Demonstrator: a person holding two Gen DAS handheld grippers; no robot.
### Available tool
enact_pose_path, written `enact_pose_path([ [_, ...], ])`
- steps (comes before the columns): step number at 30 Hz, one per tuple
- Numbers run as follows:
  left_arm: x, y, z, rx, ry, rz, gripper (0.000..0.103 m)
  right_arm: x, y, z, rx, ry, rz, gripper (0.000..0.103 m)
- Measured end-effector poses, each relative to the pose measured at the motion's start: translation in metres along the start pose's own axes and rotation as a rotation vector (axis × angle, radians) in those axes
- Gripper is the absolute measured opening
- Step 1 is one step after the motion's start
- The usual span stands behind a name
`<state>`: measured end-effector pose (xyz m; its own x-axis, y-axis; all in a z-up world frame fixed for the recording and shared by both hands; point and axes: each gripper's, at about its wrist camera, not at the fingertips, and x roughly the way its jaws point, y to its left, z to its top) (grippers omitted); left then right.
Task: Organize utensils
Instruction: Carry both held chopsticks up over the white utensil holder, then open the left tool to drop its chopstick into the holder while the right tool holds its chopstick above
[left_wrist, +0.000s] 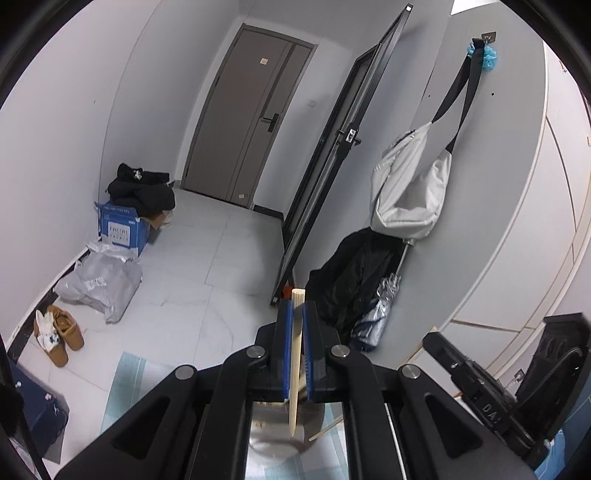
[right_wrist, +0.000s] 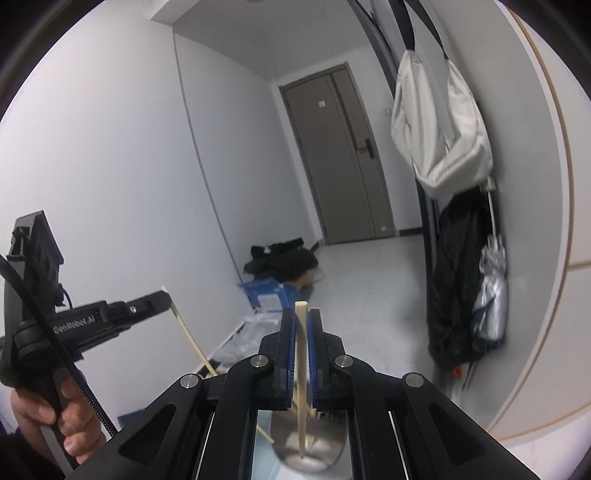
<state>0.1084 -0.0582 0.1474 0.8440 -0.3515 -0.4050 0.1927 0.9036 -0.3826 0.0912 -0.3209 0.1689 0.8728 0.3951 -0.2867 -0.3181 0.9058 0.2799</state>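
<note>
Blue-padded fingers of the left gripper (left_wrist: 297, 308) pinch a pale wooden chopstick (left_wrist: 295, 354), its top poking just above the fingertips and its lower end hanging over a round metal cup (left_wrist: 275, 441) seen below the jaws. Likewise the right gripper (right_wrist: 302, 316) clamps a second chopstick (right_wrist: 301, 369), whose tip points down into the same cup (right_wrist: 325, 448), where more sticks lean. To the left in the right wrist view, a hand (right_wrist: 55, 417) grips the other tool's handle. Farther off lie a white tiled floor (left_wrist: 207, 273), a blue box (left_wrist: 120, 229) and a brown door (left_wrist: 243, 122); a white bag (left_wrist: 410, 188) hangs on the right wall.
</note>
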Motion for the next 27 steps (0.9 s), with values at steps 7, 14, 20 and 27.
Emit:
enact_pose_path([
  [7,0.029,0.004,0.009,0.028,0.026,0.016,0.002,0.026,0.000,0.021,-0.016,-0.046,0.004,0.005],
  [14,0.048,0.010,0.008,0.046,0.051,0.036,0.000,0.058,-0.004,0.013,-0.033,-0.015,0.016,0.005],
  [20,0.065,0.013,-0.001,0.066,0.100,0.020,0.000,0.075,-0.005,0.000,-0.064,0.019,0.010,0.005],
  [27,0.066,0.017,0.003,0.055,0.127,-0.006,0.000,0.080,-0.007,-0.017,-0.078,0.054,0.007,0.006],
])
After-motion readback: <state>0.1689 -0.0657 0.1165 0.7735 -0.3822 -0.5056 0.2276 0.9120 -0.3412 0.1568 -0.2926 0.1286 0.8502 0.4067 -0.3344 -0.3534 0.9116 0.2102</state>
